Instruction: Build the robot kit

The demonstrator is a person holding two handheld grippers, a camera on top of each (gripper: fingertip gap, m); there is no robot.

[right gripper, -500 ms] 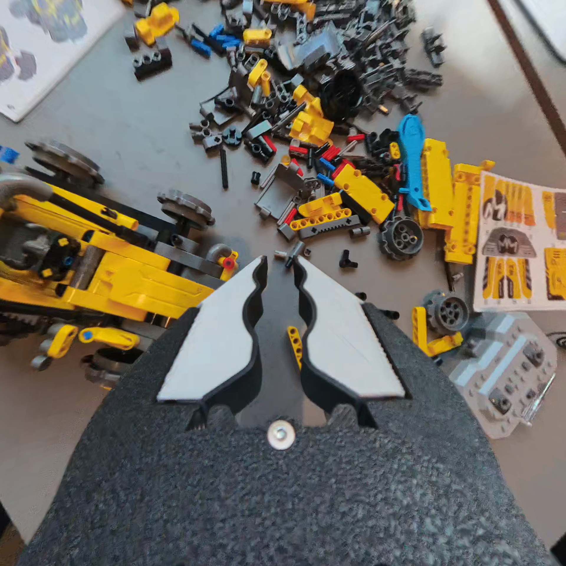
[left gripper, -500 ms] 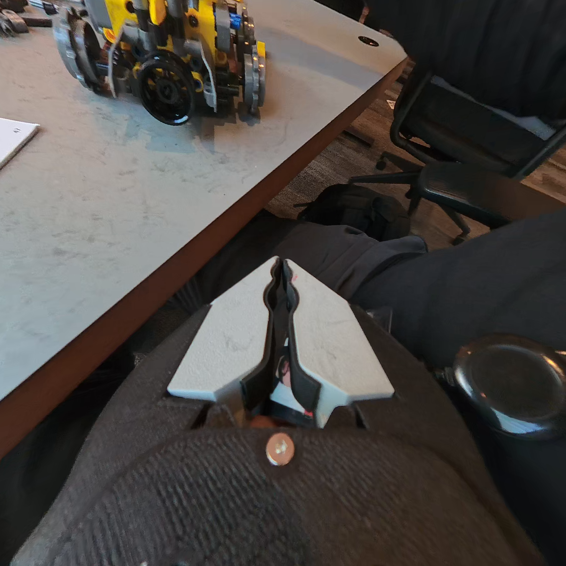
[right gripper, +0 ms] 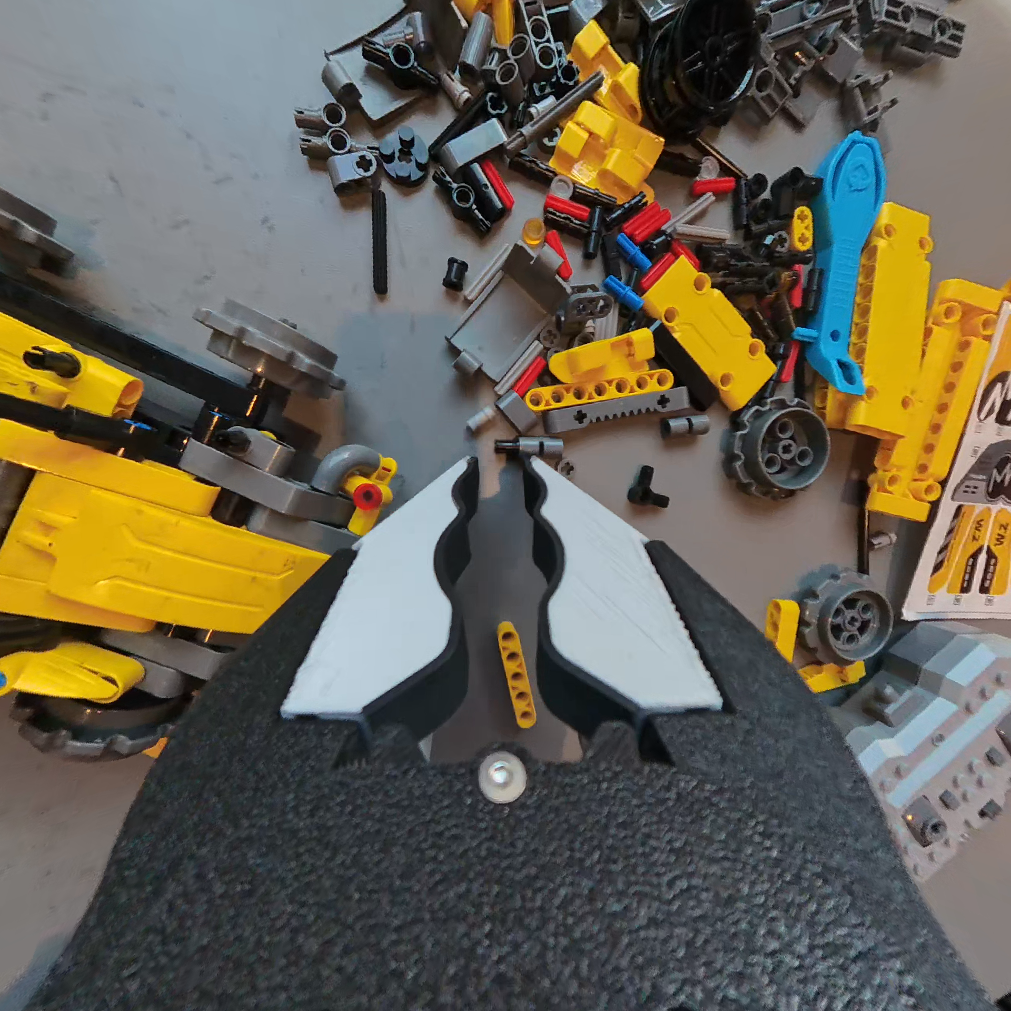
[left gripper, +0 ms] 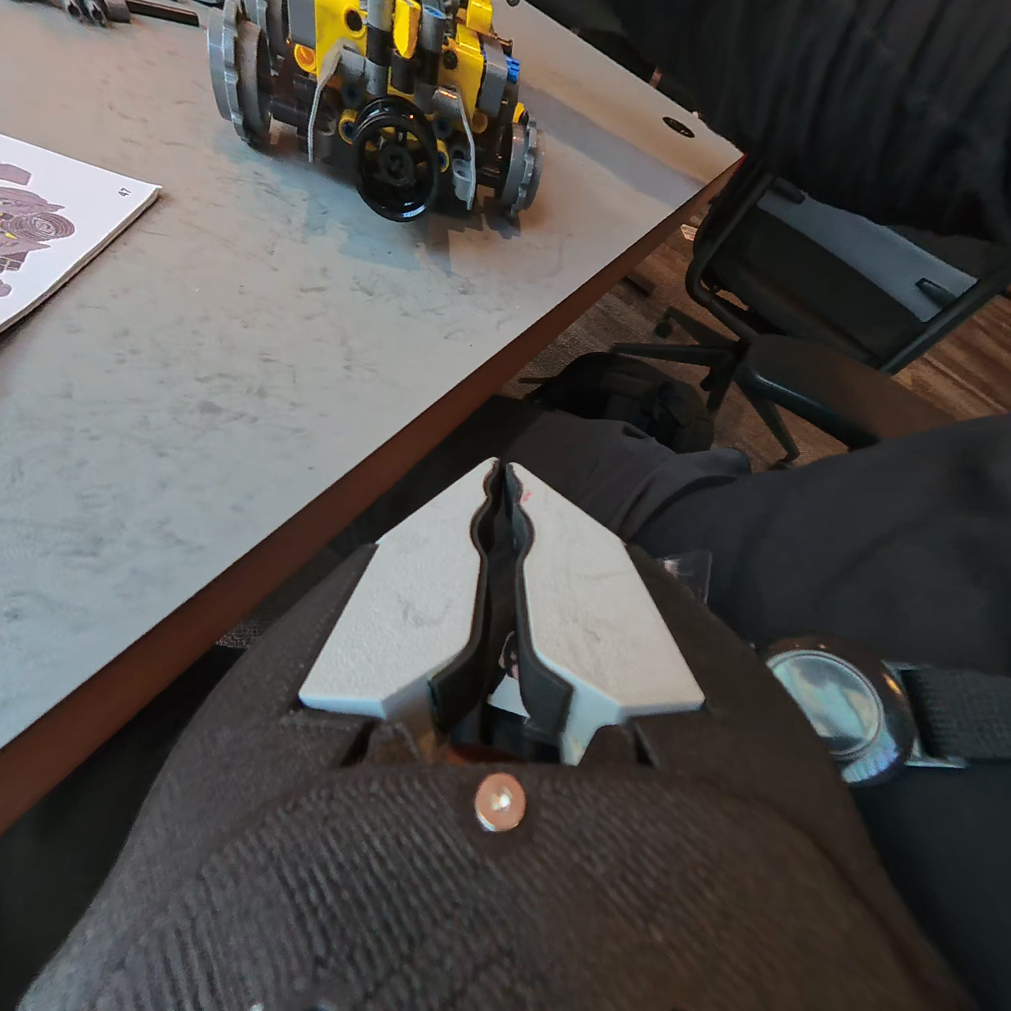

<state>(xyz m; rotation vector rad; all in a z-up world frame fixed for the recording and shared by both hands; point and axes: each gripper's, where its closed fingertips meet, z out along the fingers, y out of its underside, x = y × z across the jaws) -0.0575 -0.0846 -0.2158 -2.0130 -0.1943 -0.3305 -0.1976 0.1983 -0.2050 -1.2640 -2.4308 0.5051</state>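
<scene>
Left wrist view: the left gripper (left gripper: 500, 470) is held off the table edge (left gripper: 383, 437), above a dark-trousered lap, its jaws pressed together with nothing between the tips. A half-built yellow toy vehicle (left gripper: 383, 104) stands on the table well beyond it, one end toward the camera; a booklet (left gripper: 60, 230) lies to the vehicle's left.

Right wrist view: the right gripper (right gripper: 500, 465) hangs low over the table with jaws parted and empty. A small grey pin (right gripper: 530, 446) lies just ahead of the tips, long axis crosswise to the fingers. Loose parts (right gripper: 629, 246) remain scattered beyond the pin, so assembly looks unfinished. A yellow beam (right gripper: 514, 673) lies below, between the fingers, lengthwise.
</scene>
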